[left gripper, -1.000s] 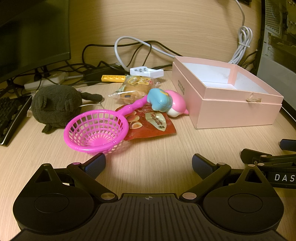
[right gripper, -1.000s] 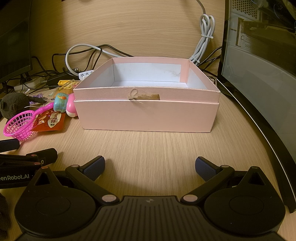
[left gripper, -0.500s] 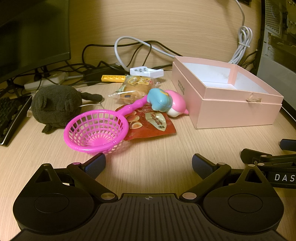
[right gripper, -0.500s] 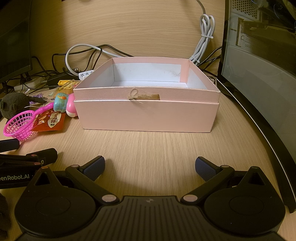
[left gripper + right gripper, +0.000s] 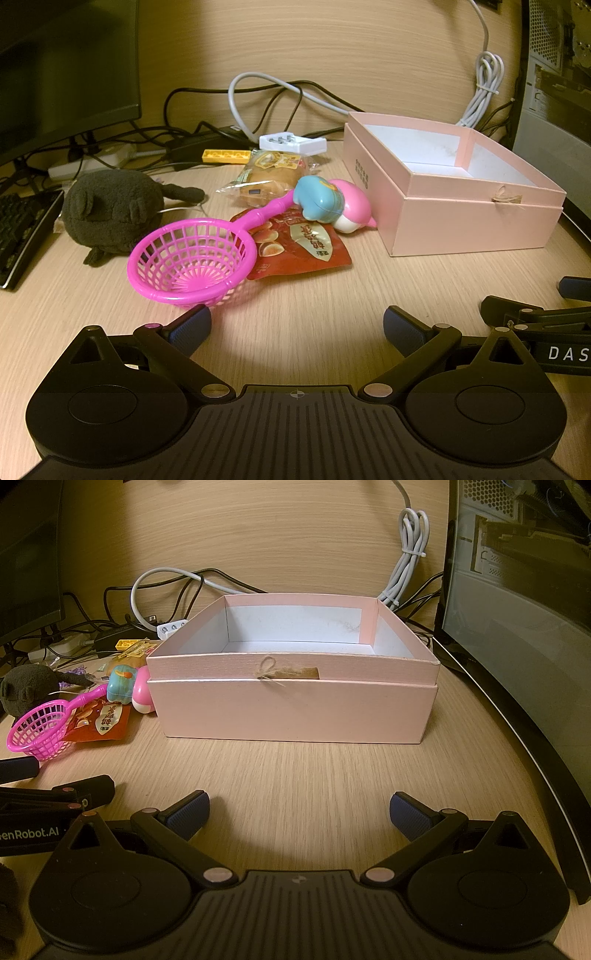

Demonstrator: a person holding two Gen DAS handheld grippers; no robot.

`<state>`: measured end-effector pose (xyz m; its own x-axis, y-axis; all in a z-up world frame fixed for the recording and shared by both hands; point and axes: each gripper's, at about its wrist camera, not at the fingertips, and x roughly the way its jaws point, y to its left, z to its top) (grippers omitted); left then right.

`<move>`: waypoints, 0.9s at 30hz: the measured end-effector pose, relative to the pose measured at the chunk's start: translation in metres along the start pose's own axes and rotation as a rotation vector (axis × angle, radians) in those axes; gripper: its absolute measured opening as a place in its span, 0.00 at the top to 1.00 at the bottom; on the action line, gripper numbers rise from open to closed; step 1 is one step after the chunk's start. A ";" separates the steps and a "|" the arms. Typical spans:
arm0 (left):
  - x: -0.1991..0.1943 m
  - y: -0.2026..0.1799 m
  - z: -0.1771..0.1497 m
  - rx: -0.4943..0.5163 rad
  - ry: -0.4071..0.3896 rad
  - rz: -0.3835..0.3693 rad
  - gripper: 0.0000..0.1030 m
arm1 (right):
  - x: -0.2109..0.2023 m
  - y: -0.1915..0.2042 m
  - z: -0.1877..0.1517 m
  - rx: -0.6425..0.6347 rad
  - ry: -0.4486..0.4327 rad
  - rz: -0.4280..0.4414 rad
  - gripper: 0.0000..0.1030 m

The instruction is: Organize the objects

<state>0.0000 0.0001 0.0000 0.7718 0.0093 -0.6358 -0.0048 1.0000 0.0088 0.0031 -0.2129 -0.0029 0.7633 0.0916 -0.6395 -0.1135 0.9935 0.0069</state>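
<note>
right now both tools sit low over the wooden desk (image 5: 303, 314) with nothing between their fingers. left gripper (image 5: 297, 326) has its jaws spread wide, and the right gripper (image 5: 299, 810) is spread wide too, both apart from every object.

from the left wrist view, the pink scoop basket (image 5: 192, 258) lies at about 11 o'clock, just beyond the left fingertip, its handle running up toward 12 o'clock. the handle crosses over a red snack packet (image 5: 299, 243), and its far end touches a blue and pink toy (image 5: 328, 203). a wrapped bun (image 5: 269, 177) lies behind that toy, with a yellow block (image 5: 225, 156) and a white plug strip (image 5: 293, 144) further back. a dark plush animal (image 5: 110, 210) rests at 10 o'clock, beside a keyboard (image 5: 26, 232) at the left edge.

the open pink box (image 5: 458, 192) stands at 1 o'clock, with only its white lining showing inside. in the right wrist view that box is dead ahead at 12 o'clock, a twine bow and tag (image 5: 280, 672) on its near wall, and the toy touches its left side.
</note>
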 end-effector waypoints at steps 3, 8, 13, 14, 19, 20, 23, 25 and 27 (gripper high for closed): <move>0.000 0.000 0.000 0.000 0.000 0.000 0.01 | 0.000 0.000 -0.001 0.000 0.000 0.000 0.00; 0.000 0.000 0.000 -0.001 0.000 0.000 0.01 | 0.000 0.001 -0.002 -0.003 0.000 0.003 0.00; 0.000 0.002 0.001 -0.013 -0.002 -0.008 0.02 | 0.006 -0.005 0.004 -0.023 0.061 0.035 0.00; -0.001 0.005 0.002 -0.021 0.002 -0.018 0.02 | 0.005 -0.005 0.003 -0.016 0.068 0.029 0.00; -0.024 0.036 0.022 -0.091 -0.009 -0.016 0.02 | 0.004 -0.003 0.006 -0.009 0.102 0.014 0.00; -0.034 0.046 0.028 -0.094 -0.051 0.001 0.02 | 0.005 -0.003 0.006 -0.006 0.110 0.010 0.00; -0.046 0.078 0.050 -0.082 -0.144 0.102 0.02 | 0.006 -0.003 0.010 -0.002 0.136 0.005 0.00; -0.034 0.100 0.066 -0.119 -0.113 0.155 0.02 | 0.007 -0.002 0.010 -0.012 0.140 0.008 0.00; -0.012 0.117 0.079 -0.165 -0.037 0.167 0.02 | 0.007 -0.003 0.010 -0.018 0.138 0.016 0.00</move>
<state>0.0402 0.1171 0.0697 0.7744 0.1771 -0.6075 -0.2358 0.9717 -0.0173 0.0151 -0.2150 0.0005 0.6670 0.0963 -0.7388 -0.1374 0.9905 0.0050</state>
